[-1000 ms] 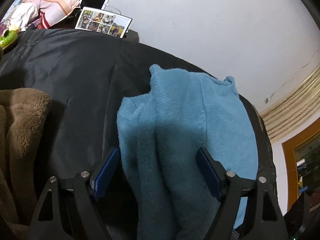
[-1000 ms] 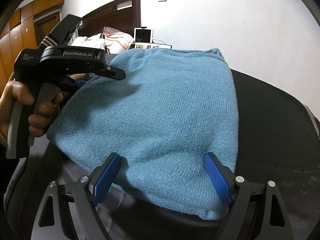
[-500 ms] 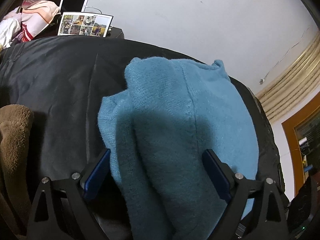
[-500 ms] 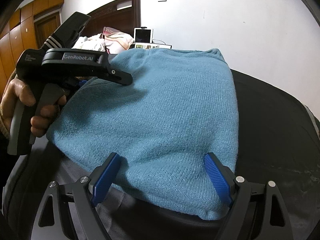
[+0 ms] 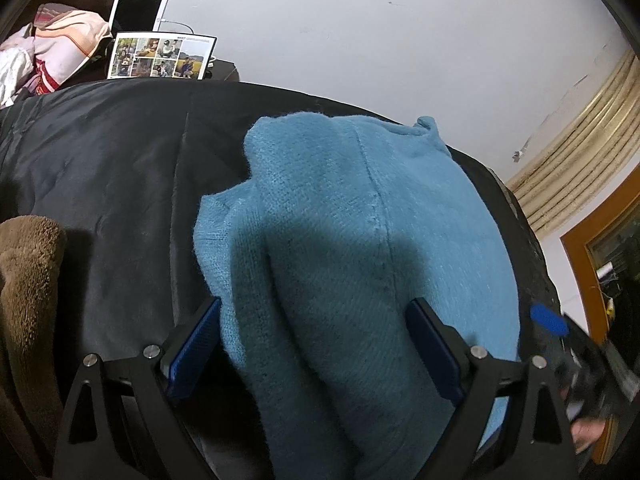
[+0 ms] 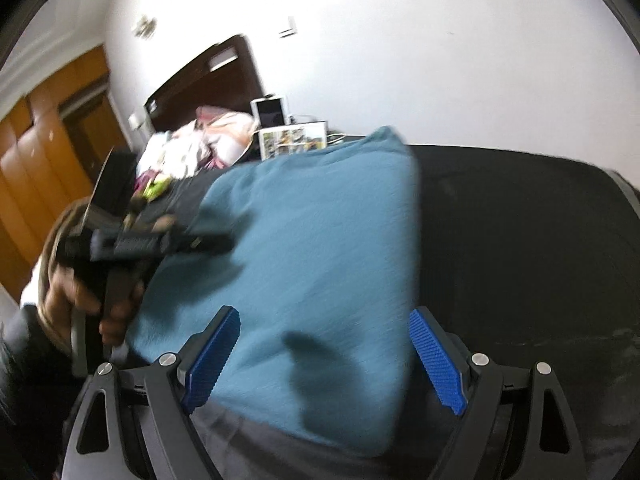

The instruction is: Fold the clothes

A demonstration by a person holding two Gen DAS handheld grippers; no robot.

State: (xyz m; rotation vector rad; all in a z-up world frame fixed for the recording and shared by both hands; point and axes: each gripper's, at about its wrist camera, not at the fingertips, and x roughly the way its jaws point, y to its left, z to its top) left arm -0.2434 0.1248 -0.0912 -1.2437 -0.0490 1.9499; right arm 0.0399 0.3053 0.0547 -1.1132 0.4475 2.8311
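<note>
Sweater (image 5: 360, 240) lies folded beneath both wide-open tongs (image 5: 316, 344) (image 6: 326, 356), ungripped.

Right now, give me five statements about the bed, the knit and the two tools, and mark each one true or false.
1. The folded teal knit sweater lies on a black quilted bedcover. True.
2. The left tool is clamped shut on the sweater. False: its pads stand wide apart, the knit below them unpinched.
3. A brown fleecy blanket lies left of the sweater in the left wrist view. True.
4. The right tool holds a white towel. False: it is open and holds nothing.
5. The white tablet lies flat on the sweater. False: it stands by the wall behind a photo collage print.
</note>
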